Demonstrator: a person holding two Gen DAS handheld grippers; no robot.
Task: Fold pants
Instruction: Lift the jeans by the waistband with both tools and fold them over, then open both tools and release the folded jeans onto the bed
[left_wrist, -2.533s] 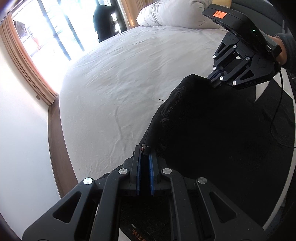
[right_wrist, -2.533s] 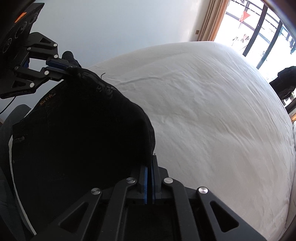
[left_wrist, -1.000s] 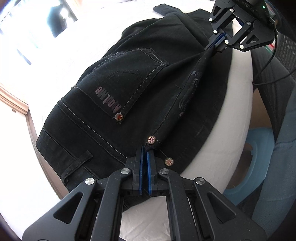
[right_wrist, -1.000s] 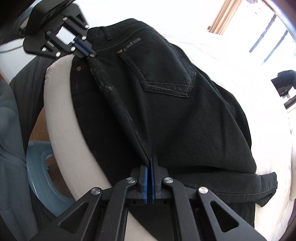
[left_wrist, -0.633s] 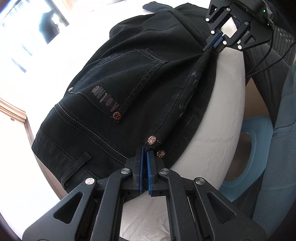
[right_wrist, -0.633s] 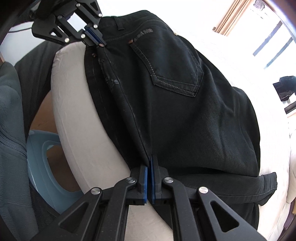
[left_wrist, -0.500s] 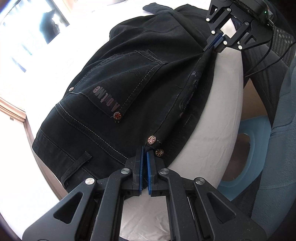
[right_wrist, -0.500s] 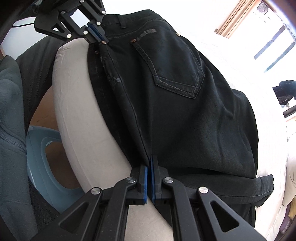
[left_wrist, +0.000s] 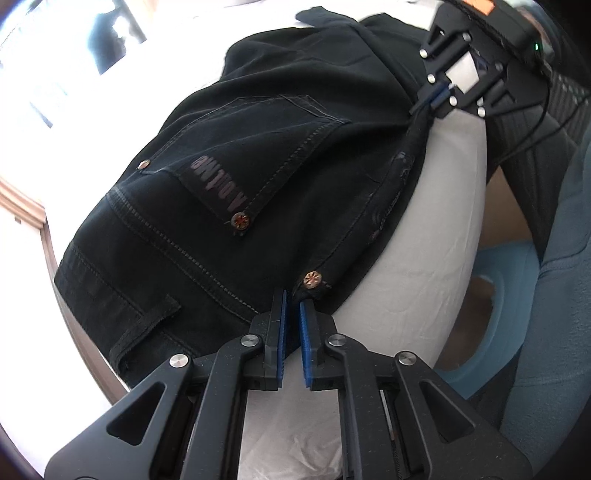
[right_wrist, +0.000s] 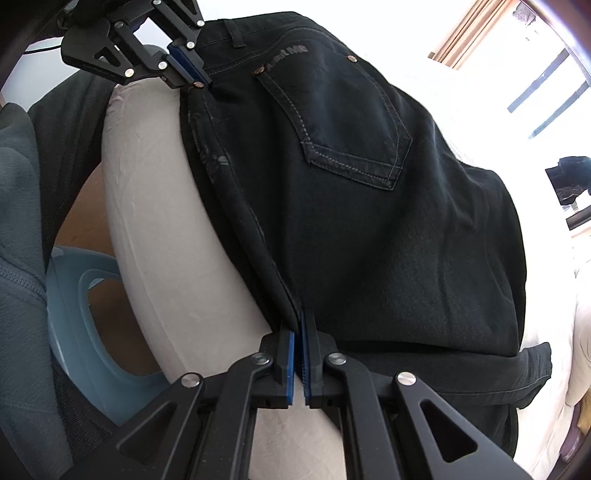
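Big white bed (right_wrist: 147, 206), and the black pants (right_wrist: 369, 206) lie across it just ahead of both sets of tongs, their near edge hanging over the mattress side. Left tongs (left_wrist: 291, 306) are spread, the riveted corner (left_wrist: 312, 279) lying free just beyond the tips. Right tongs (right_wrist: 298, 332) are nearly pressed together, pinching the side seam. Risk here, I'd say: one end loose, one end pinched, so any tug could skew the fold or slide the pants off the edge.
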